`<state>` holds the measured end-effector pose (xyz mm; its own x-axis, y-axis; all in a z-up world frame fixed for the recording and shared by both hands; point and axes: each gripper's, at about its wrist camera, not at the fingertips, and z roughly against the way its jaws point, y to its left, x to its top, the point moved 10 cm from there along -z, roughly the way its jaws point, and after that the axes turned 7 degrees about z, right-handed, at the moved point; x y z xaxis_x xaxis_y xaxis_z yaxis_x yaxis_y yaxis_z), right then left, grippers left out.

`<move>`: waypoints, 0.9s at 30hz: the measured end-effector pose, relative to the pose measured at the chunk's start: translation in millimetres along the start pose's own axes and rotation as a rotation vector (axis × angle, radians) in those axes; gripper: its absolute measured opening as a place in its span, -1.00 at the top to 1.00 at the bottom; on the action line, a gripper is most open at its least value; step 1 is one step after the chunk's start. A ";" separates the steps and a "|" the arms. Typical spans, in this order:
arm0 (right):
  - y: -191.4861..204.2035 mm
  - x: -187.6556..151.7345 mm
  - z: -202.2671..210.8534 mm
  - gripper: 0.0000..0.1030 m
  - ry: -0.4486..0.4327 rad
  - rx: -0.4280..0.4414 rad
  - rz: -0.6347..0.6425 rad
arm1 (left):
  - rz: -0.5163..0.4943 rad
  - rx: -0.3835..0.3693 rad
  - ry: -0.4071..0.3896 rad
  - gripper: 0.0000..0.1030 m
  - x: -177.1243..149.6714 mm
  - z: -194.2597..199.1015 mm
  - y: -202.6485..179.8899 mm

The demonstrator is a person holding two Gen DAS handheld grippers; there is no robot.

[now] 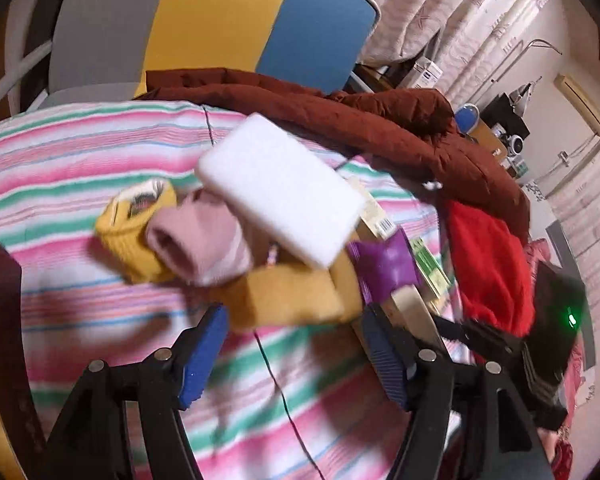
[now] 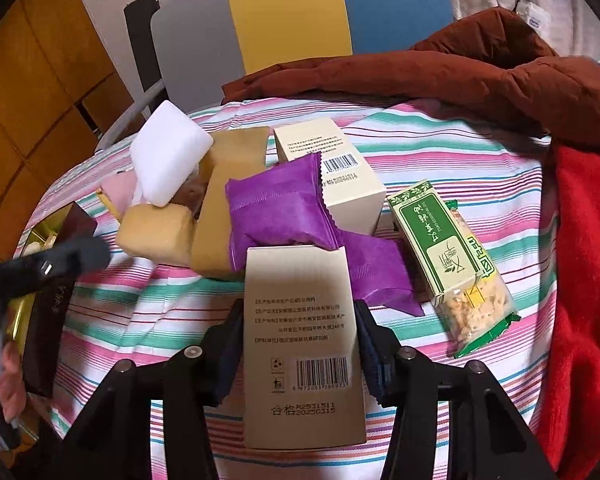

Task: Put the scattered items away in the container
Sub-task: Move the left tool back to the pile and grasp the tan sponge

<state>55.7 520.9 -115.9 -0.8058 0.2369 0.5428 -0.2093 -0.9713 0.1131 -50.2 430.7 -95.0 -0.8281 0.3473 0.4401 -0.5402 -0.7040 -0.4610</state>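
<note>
On the striped cloth lies a pile: a white sponge (image 1: 280,190) (image 2: 168,152), a yellow sponge (image 1: 292,300) (image 2: 156,232), pink and yellow socks (image 1: 196,240), a purple packet (image 2: 280,208) (image 1: 384,268), a second cream box (image 2: 332,168), and a green snack pack (image 2: 448,252). My right gripper (image 2: 300,336) is shut on a cream box (image 2: 304,344), held above the cloth. My left gripper (image 1: 296,344) is open and empty, just in front of the yellow sponge. A dark box with a gold inside (image 2: 48,276) sits at the left edge.
A brown jacket (image 1: 360,120) (image 2: 440,72) and a red cloth (image 1: 488,264) (image 2: 584,280) lie along the far and right sides. A grey, yellow and blue chair back (image 2: 292,20) stands behind. The other gripper's dark body (image 2: 40,268) reaches in at left.
</note>
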 end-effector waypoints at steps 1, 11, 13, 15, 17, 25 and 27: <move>0.6 -0.2 0.3 0.00 0.000 -0.002 0.002 | 0.002 0.011 0.005 -0.33 0.2 -3.0 2.2; -0.8 1.4 -0.6 0.00 -0.002 0.001 -0.004 | 0.010 0.022 0.079 -0.16 -35.5 -22.7 21.9; -0.3 1.2 -0.3 0.00 -0.002 0.002 -0.005 | 0.023 0.020 0.083 -0.12 -42.1 -21.1 26.7; 0.1 1.1 0.2 0.00 -0.003 0.002 -0.007 | 0.035 0.004 0.065 -0.11 -43.5 -15.7 27.3; -0.2 1.3 0.1 0.00 -0.002 0.002 -0.009 | 0.033 -0.013 0.037 -0.12 -38.0 -8.2 23.9; 1.4 2.5 0.9 0.00 -0.004 0.005 -0.015 | 0.029 0.036 0.007 -0.24 -2.0 -10.0 7.7; 0.6 3.0 0.7 0.00 -0.004 0.009 -0.019 | 0.020 0.066 0.035 -0.20 -1.7 -19.7 11.7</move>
<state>53.5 521.0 -113.7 -0.7994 0.2551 0.5439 -0.2195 -0.9668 0.1308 -58.1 434.1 -116.3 -0.8441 0.3531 0.4035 -0.5131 -0.7503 -0.4168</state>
